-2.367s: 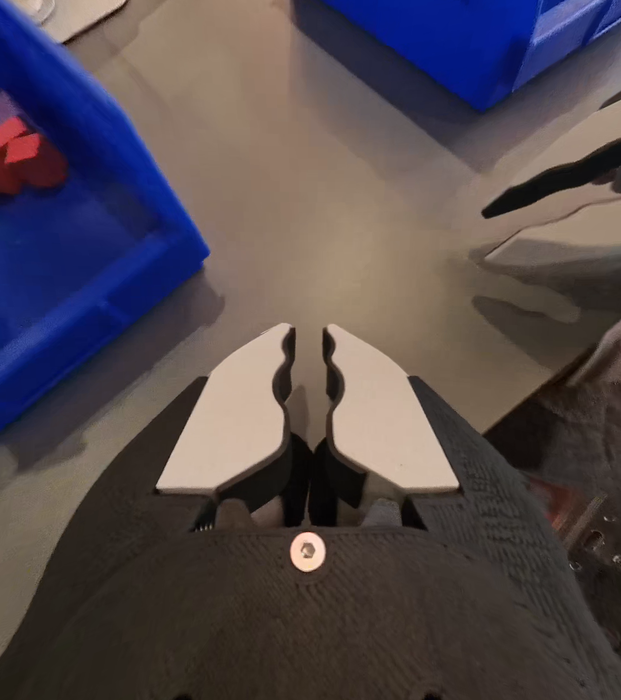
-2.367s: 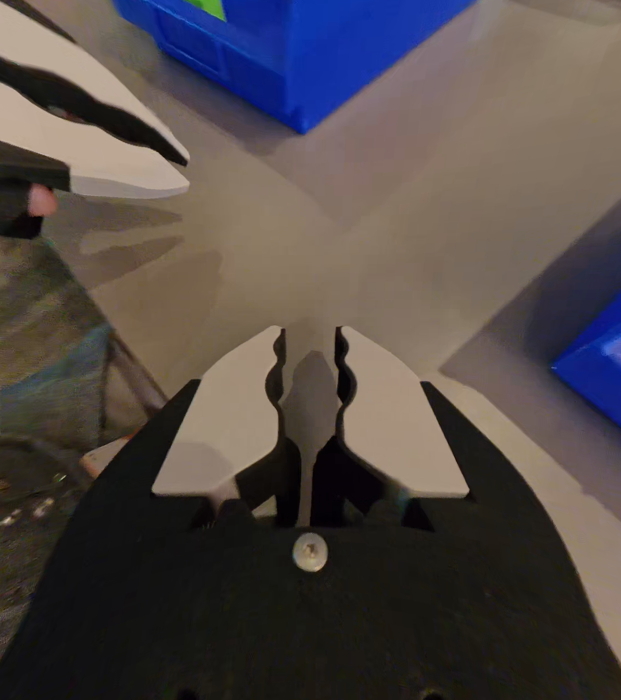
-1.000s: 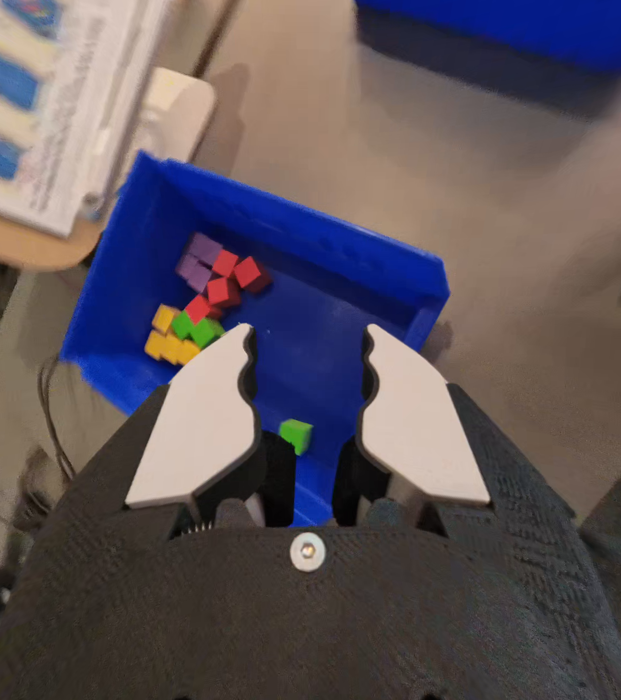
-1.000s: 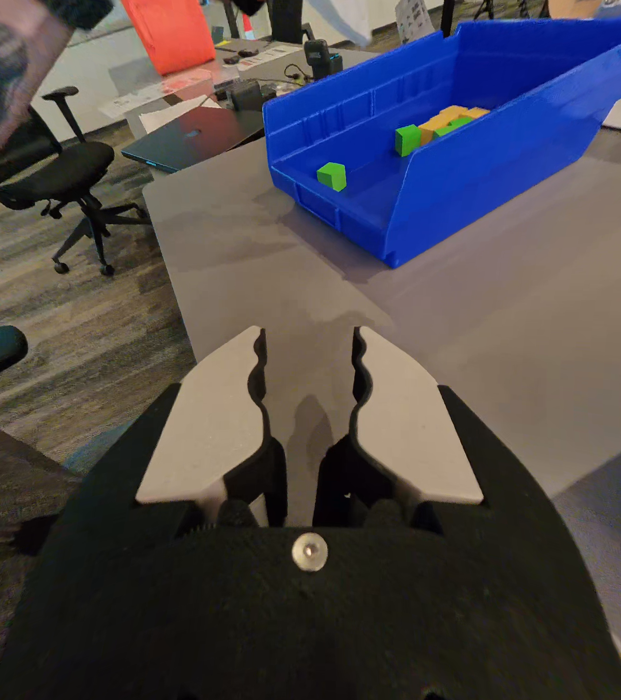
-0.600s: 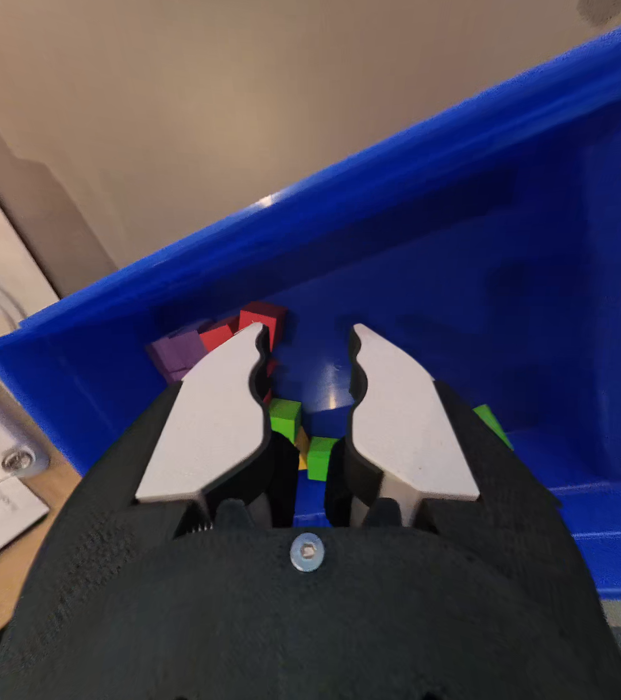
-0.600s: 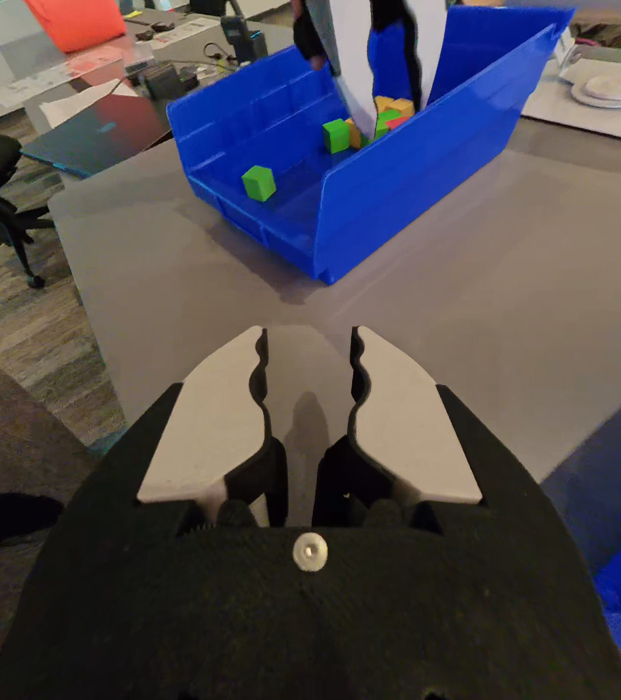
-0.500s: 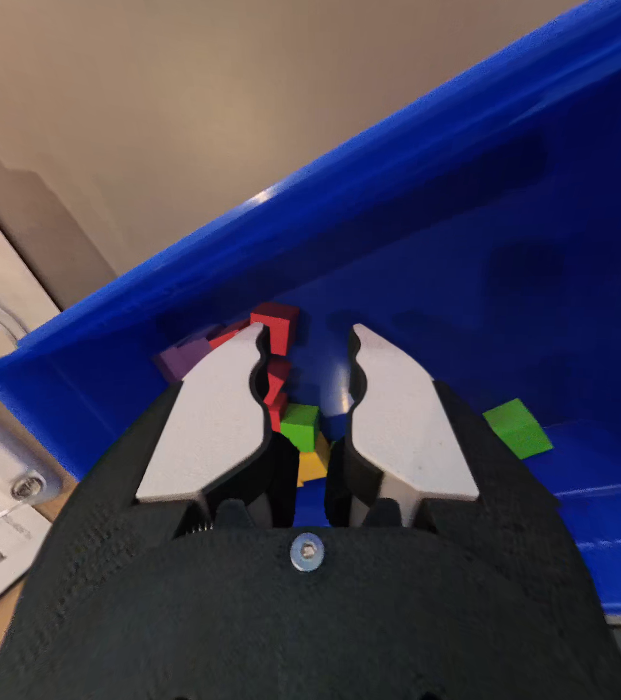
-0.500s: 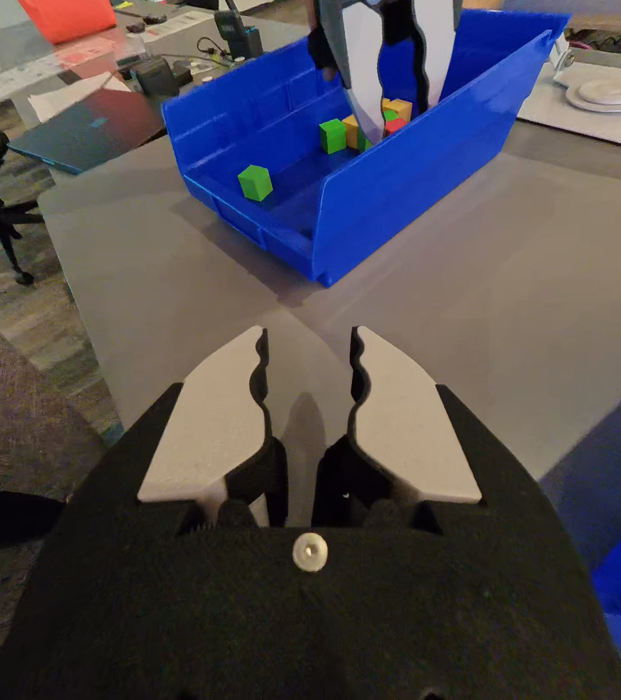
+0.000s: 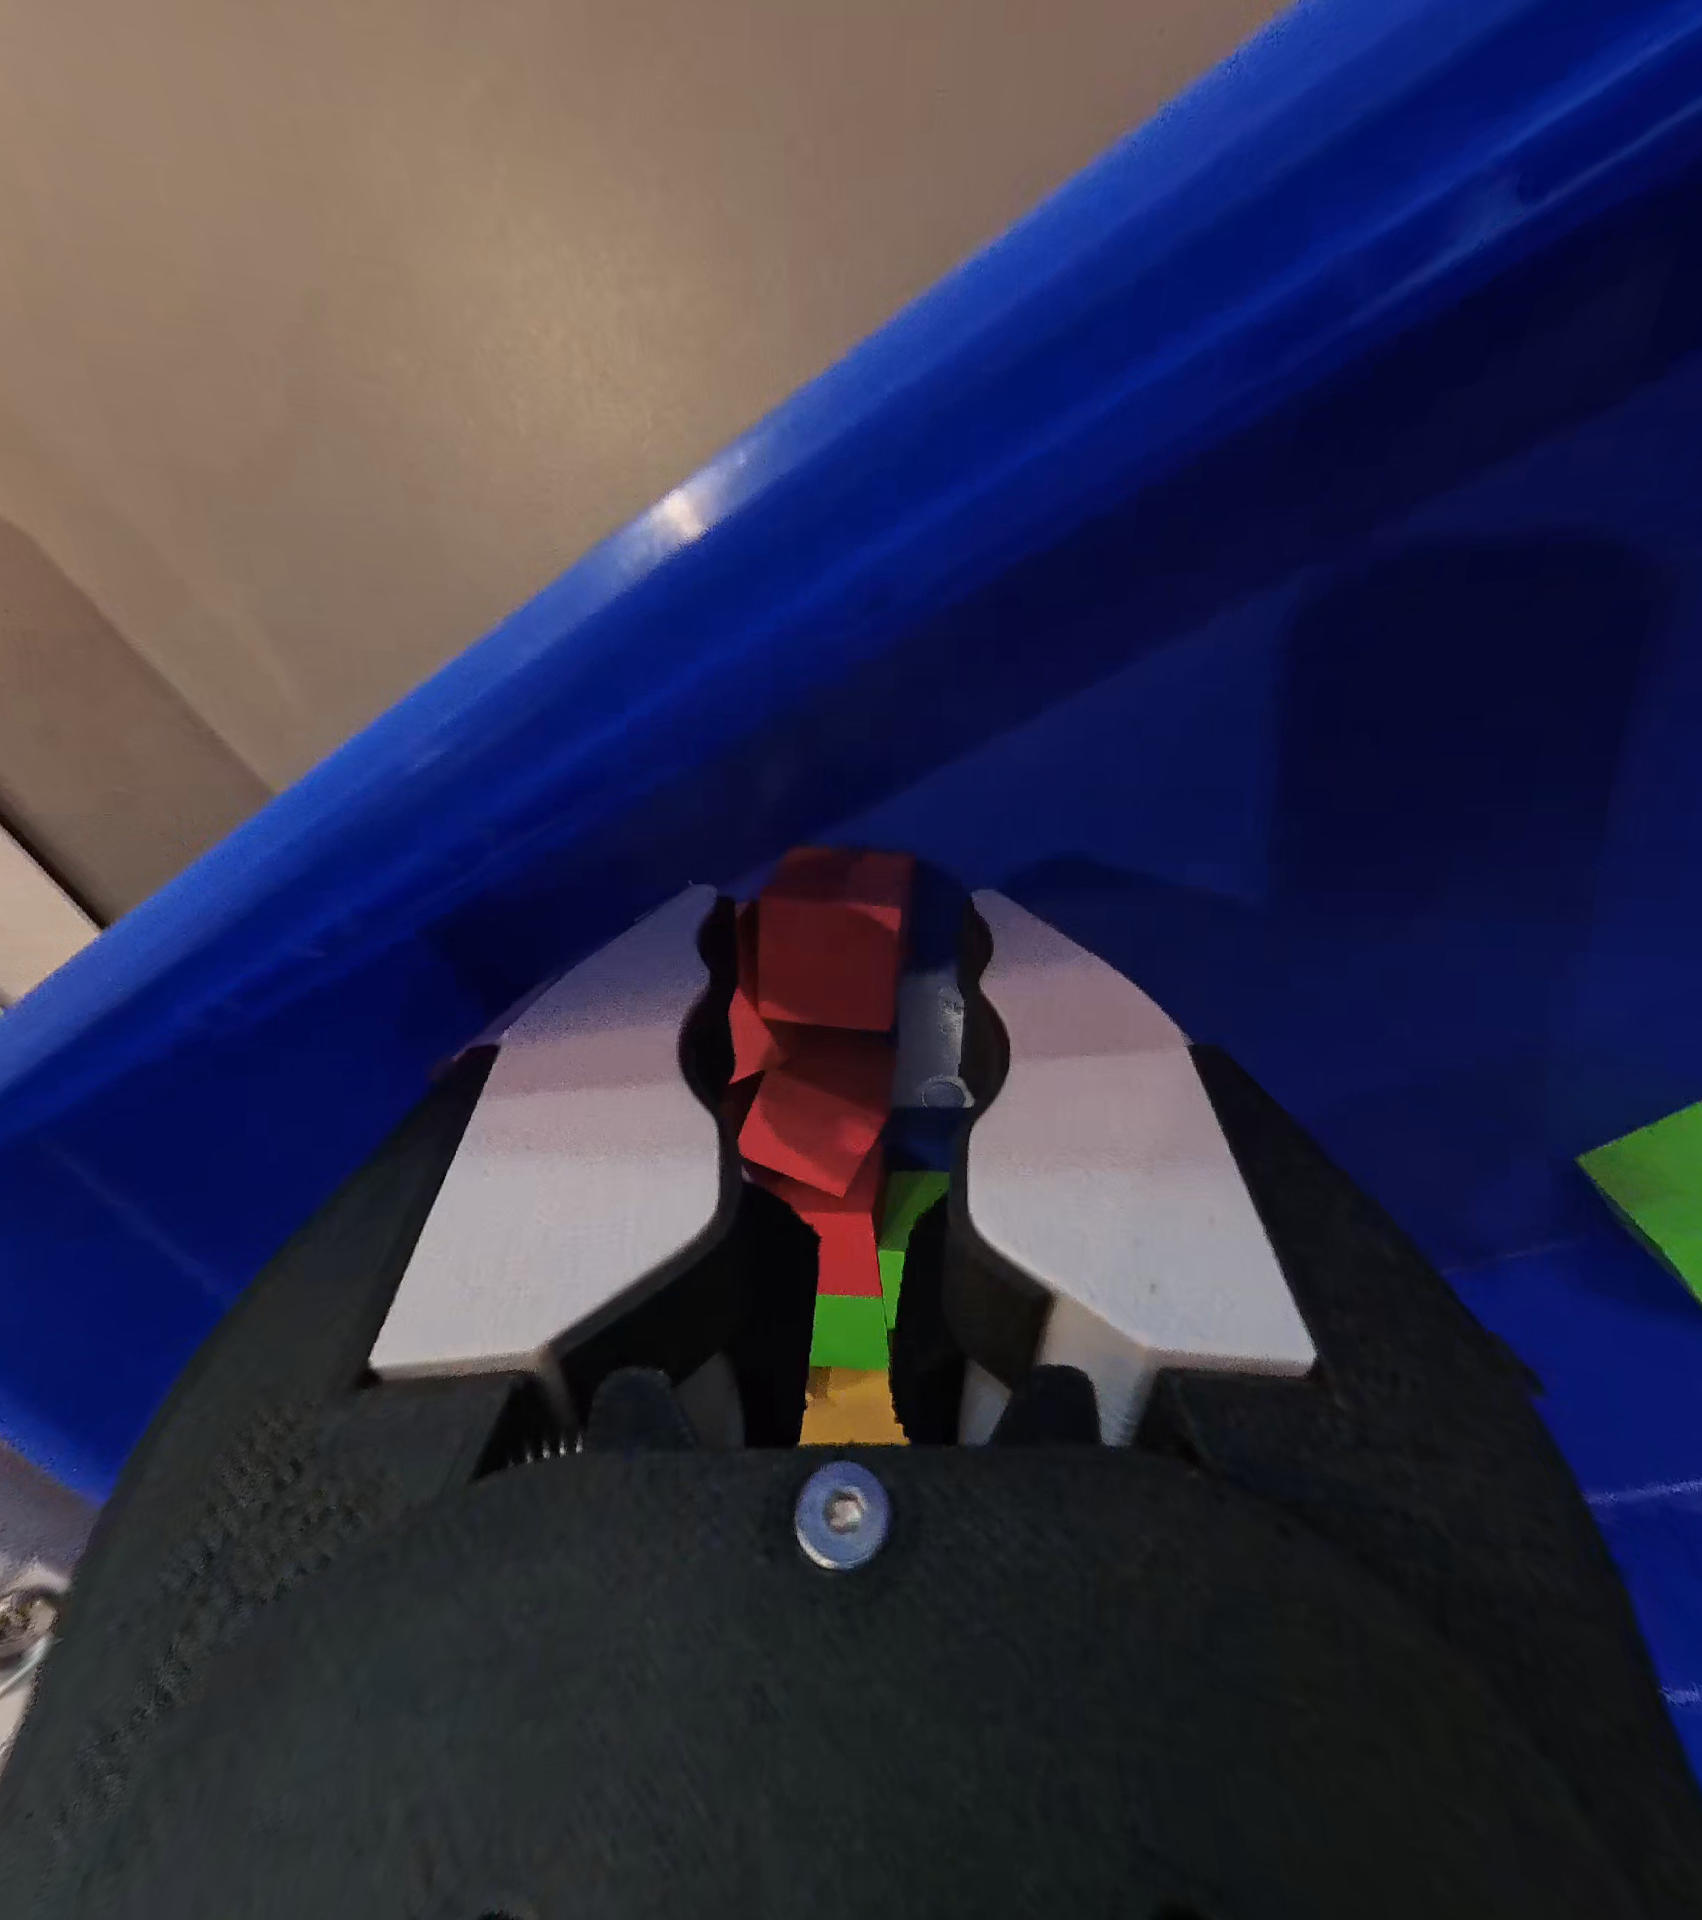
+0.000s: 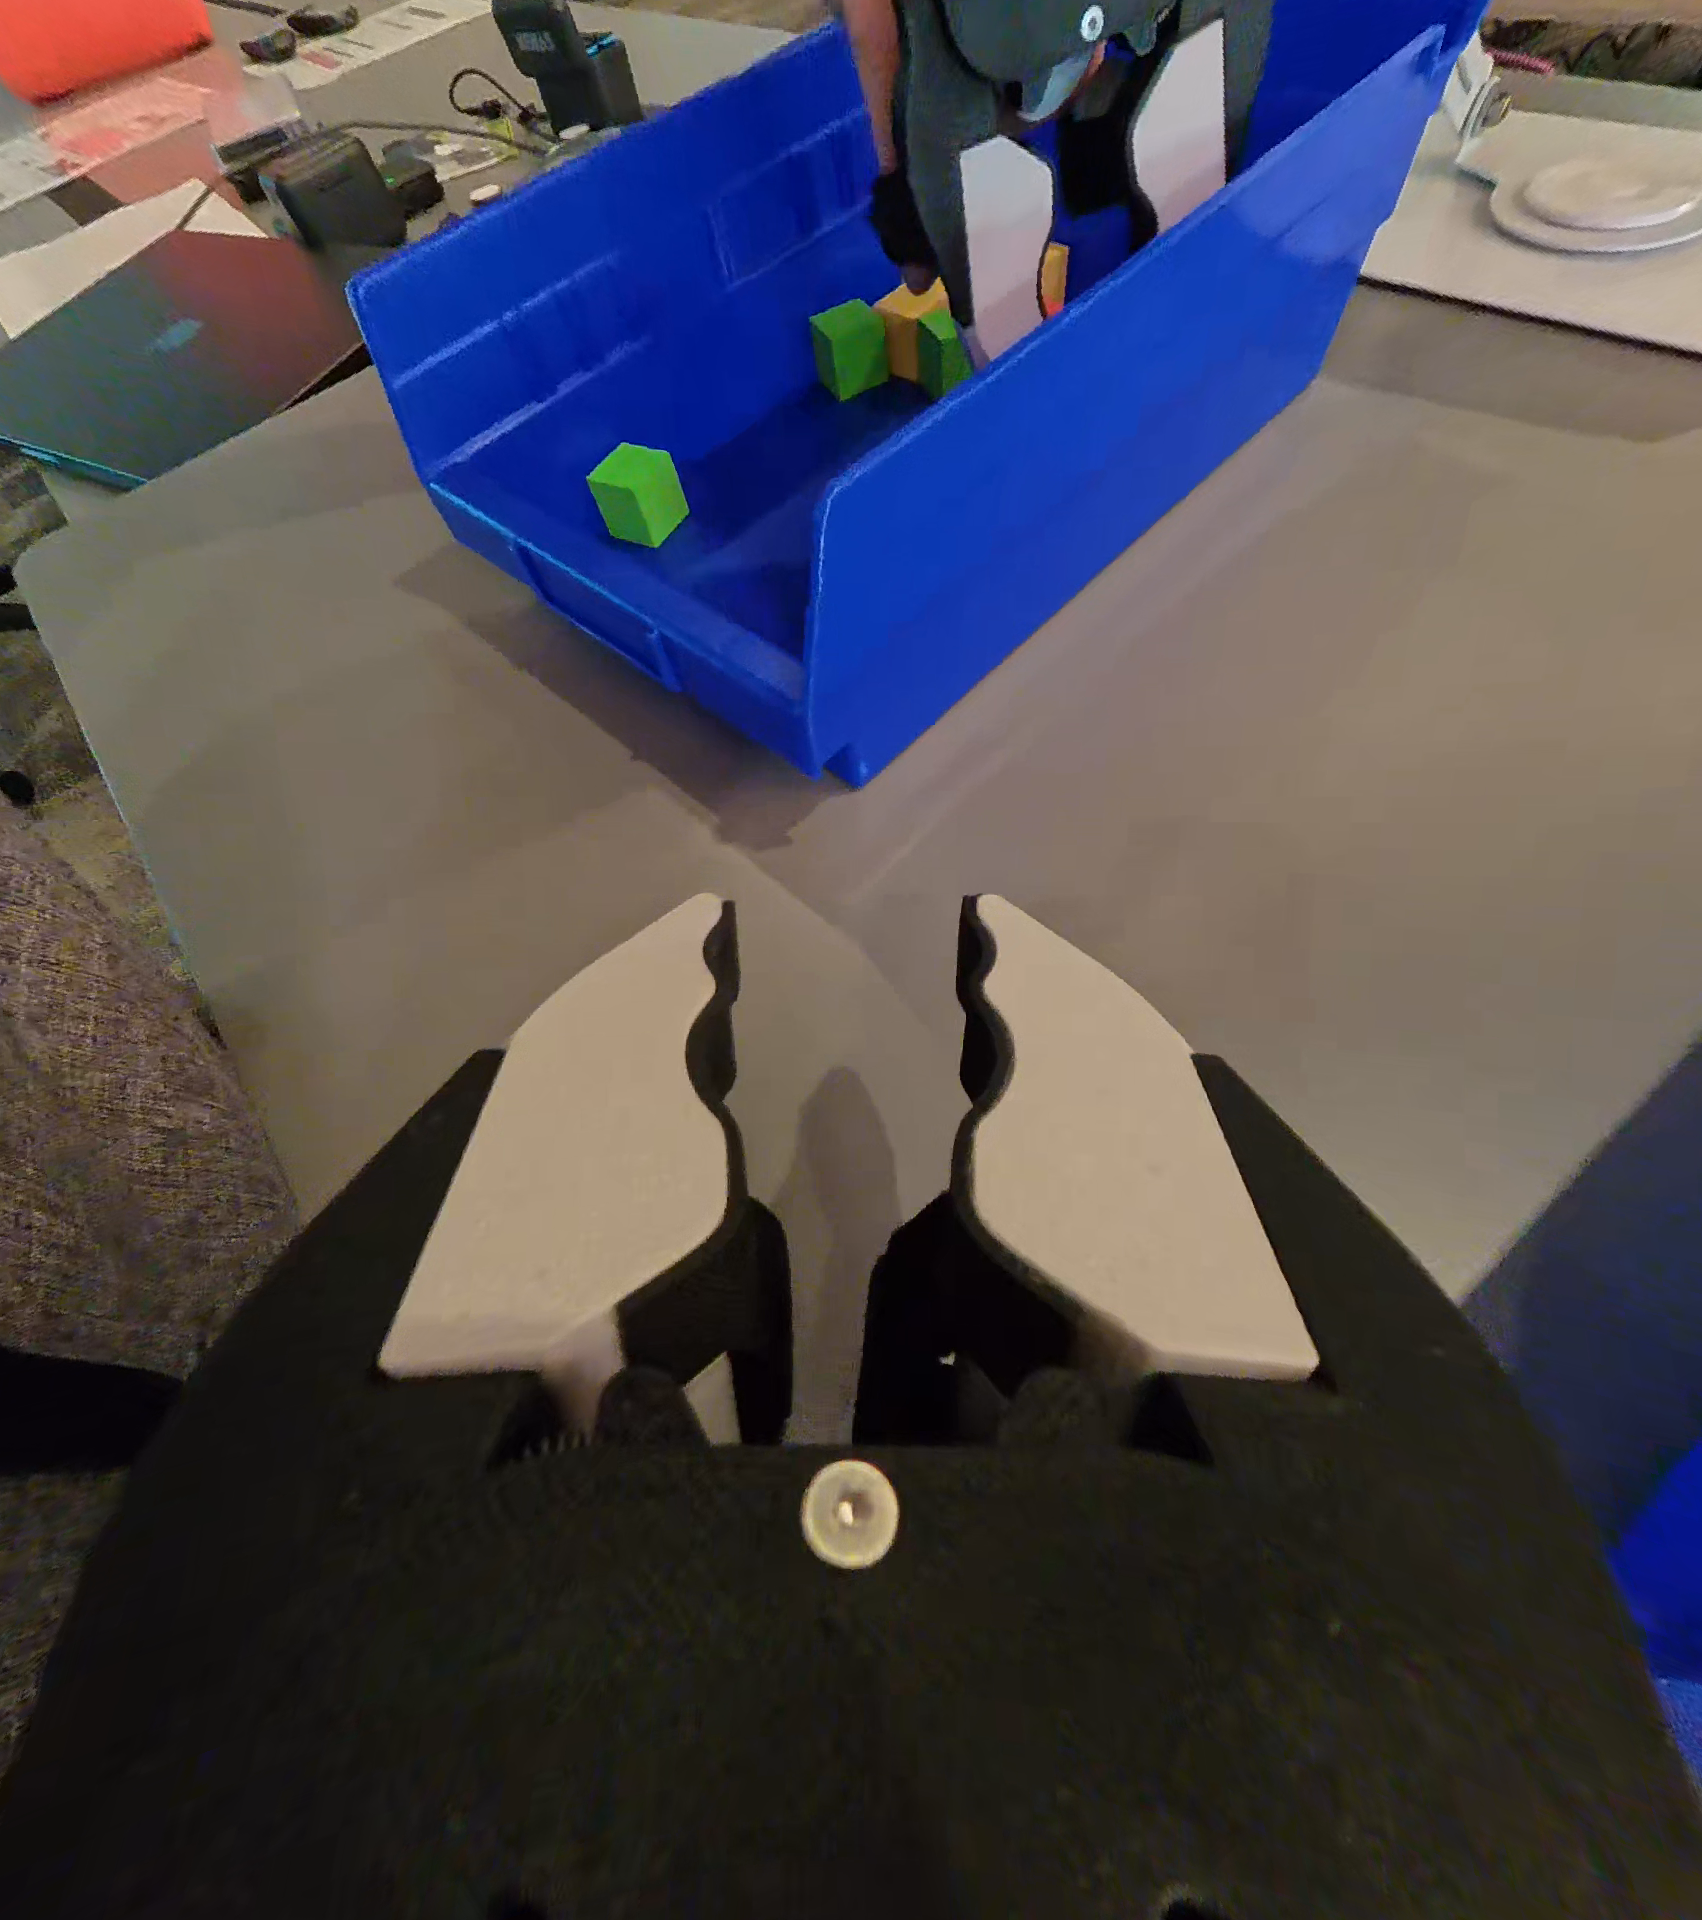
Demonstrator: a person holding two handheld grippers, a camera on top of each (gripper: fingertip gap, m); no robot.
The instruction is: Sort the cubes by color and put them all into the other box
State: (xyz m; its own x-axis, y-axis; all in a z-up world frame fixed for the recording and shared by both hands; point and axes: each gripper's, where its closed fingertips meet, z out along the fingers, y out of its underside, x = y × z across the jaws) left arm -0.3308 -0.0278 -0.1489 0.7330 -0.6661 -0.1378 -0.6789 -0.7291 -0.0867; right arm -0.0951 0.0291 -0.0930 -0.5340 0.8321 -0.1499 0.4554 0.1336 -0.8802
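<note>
Several red cubes [image 9: 826,971] between left claw [image 9: 839,914] fingers.

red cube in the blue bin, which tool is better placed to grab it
Left. The left tool is inside the blue bin, open around the red cube. The right tool hangs open over the bare grey table.

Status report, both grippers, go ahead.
Left gripper open inside blue bin, straddling red blocks. Right gripper open, empty, above table.

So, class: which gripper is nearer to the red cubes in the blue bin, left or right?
Left. The left gripper is down inside the blue bin, its open fingers around the red cubes. The right gripper hovers open over the grey table, outside the bin.
</note>
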